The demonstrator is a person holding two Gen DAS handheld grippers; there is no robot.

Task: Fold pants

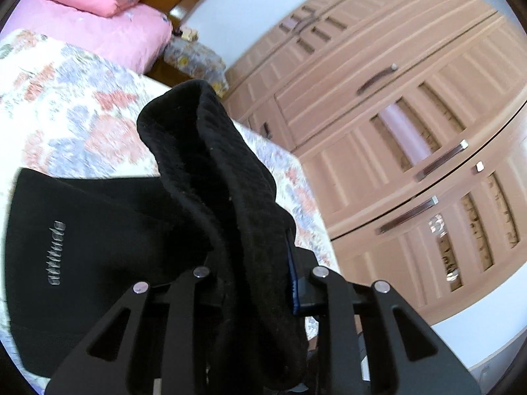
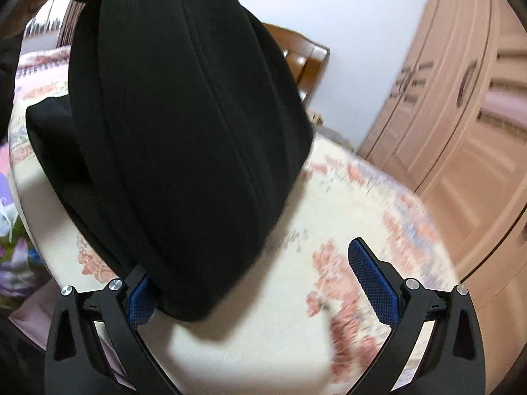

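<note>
Mid-fold. The black pants [image 1: 204, 204] hang partly lifted over the bed [image 1: 75, 105], lower part with its printed word lying flat on the floral cover.

My left claw [image 1: 260, 283] is clamped on a thick bunch of the cloth, raised and tilted toward the wardrobe [image 1: 411, 125].

My right claw [image 2: 263, 283] stands wide apart, gripping nothing; the pants brush its left pad [image 2: 140, 299] only, the other pad bare over the bed.

Next, I judge: right claw takes a matching edge, then both lay the raised part over the flat part.
</note>
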